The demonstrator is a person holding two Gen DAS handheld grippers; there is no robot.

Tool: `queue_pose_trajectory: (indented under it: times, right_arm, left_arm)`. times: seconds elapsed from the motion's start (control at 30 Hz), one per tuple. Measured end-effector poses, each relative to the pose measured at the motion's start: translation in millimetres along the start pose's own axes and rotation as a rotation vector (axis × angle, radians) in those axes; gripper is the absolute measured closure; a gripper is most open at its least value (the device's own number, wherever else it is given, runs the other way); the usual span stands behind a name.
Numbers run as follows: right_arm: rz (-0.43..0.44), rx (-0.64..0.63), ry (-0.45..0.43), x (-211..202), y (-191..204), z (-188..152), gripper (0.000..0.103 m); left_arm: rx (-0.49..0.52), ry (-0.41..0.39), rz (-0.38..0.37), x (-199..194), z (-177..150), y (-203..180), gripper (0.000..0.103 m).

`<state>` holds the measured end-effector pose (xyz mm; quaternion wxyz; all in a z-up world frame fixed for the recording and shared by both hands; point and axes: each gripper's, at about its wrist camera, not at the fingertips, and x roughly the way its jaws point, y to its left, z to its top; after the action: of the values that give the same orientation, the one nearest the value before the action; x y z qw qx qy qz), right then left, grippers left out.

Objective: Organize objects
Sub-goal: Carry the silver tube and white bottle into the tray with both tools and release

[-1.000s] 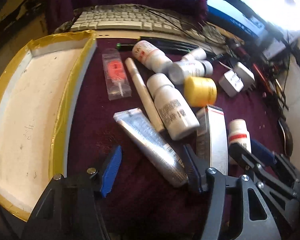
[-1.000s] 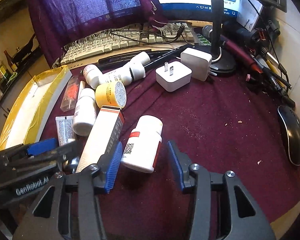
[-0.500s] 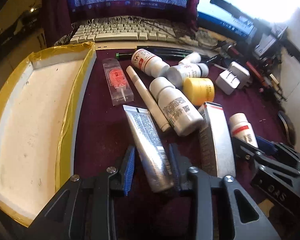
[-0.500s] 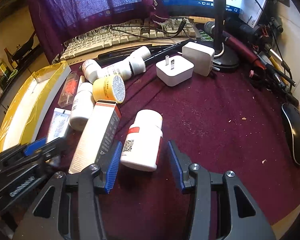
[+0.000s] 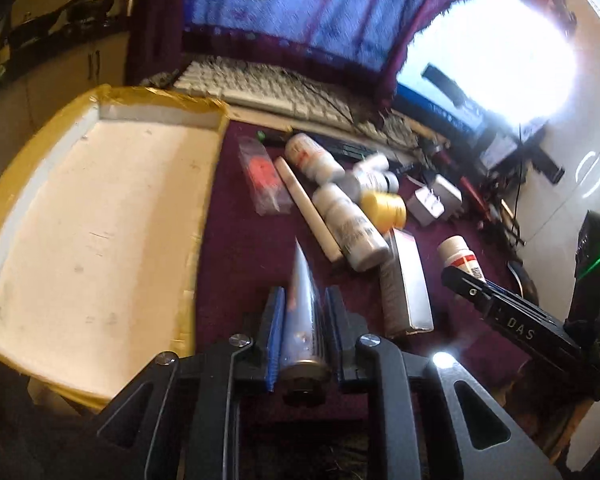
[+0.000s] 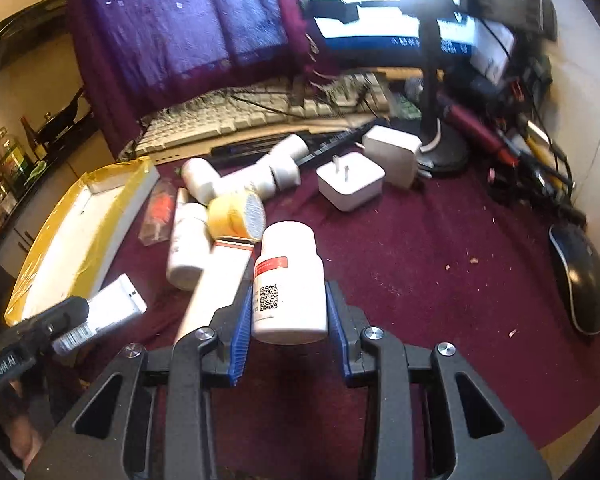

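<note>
My left gripper [image 5: 302, 312] is shut on a silver tube [image 5: 302, 300] and holds it lifted above the maroon cloth, beside the yellow-taped white tray [image 5: 88, 216]. My right gripper [image 6: 288, 312] is shut on a white pill bottle [image 6: 290, 276] with a red stripe and a QR label, raised off the cloth. The tube also shows in the right wrist view [image 6: 112, 312], and the bottle shows in the left wrist view [image 5: 458, 254]. Several white bottles [image 5: 348, 228], a yellow jar [image 5: 384, 210], a long box [image 5: 406, 284] and a white stick [image 5: 308, 208] lie in a pile.
A clear packet with a red item [image 5: 262, 176] lies near the tray. Two white chargers [image 6: 352, 184] sit at the back. A keyboard [image 6: 240, 116], a monitor stand [image 6: 436, 128], cables and pens [image 6: 532, 152] and a black mouse [image 6: 578, 276] ring the cloth.
My left gripper closed on the silver tube and lifted it, tilting it up. My right gripper closed on the white pill bottle and raised it.
</note>
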<state>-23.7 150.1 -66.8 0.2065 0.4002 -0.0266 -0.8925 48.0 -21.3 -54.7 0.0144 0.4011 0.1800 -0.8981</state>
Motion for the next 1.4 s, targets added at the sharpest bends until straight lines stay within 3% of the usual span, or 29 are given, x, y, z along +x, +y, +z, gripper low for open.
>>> queue_pose_trajectory:
  times: [0.07, 0.17, 0.37, 0.43, 0.5, 0.53, 0.57, 0.63, 0.7, 0.8, 0.93, 1.07, 1.2, 1.4]
  right_arm:
    - [0.001, -0.032, 0.0, 1.2, 9.2, -0.7, 0.071]
    - [0.013, -0.018, 0.02, 6.2, 8.4, 2.0, 0.071]
    - [0.027, -0.007, 0.033, 8.4, -1.1, 0.5, 0.071]
    - [0.031, -0.002, 0.046, 10.5, -2.6, 1.7, 0.071]
    - [0.029, 0.013, 0.047, 11.0, -5.4, 2.8, 0.071]
    - [0.025, 0.017, 0.049, 11.0, -6.2, 2.1, 0.071]
    - [0.022, 0.021, 0.055, 11.2, -7.3, 1.1, 0.071]
    - [0.021, 0.026, 0.062, 12.0, -8.8, -0.8, 0.071]
    - [0.024, 0.029, 0.075, 14.4, -10.2, -0.8, 0.071]
    - [0.024, 0.036, 0.078, 14.7, -13.6, 1.8, 0.071]
    - [0.023, 0.037, 0.079, 14.3, -15.4, -1.0, 0.071]
    - [0.028, 0.048, 0.1, 17.9, -17.9, -0.2, 0.071]
    - [0.024, 0.039, 0.088, 13.9, -18.5, -1.3, 0.071]
    - [0.04, 0.041, 0.111, 19.7, -17.5, 0.4, 0.071]
  left_arm:
    - [-0.027, -0.014, 0.005, -9.7, 2.1, 10.3, 0.088]
    - [-0.003, -0.032, 0.024, -15.3, 3.1, 16.2, 0.101]
    - [0.099, 0.067, 0.085, 18.7, -8.0, -5.7, 0.099]
    - [0.114, 0.04, 0.107, 17.0, -13.6, -12.1, 0.086]
    - [0.137, 0.012, 0.13, 12.4, -14.1, -16.6, 0.036]
    - [0.156, -0.021, 0.135, 9.2, -14.8, -18.9, 0.029]
    - [0.173, -0.039, 0.145, 7.7, -15.5, -17.4, 0.028]
    - [0.205, -0.017, 0.167, 10.9, -18.0, -17.3, 0.031]
    - [0.232, -0.004, 0.195, 12.7, -22.1, -15.7, 0.047]
    - [0.274, -0.013, 0.223, 11.9, -28.0, -15.9, 0.058]
    - [0.265, 0.021, 0.132, 9.0, -31.3, -10.3, 0.06]
    - [0.288, 0.002, 0.148, 9.1, -37.3, -16.7, 0.06]
    - [0.294, 0.051, 0.205, 23.1, -34.9, -16.5, 0.076]
    - [0.306, 0.044, 0.223, 26.1, -38.3, -21.8, 0.077]
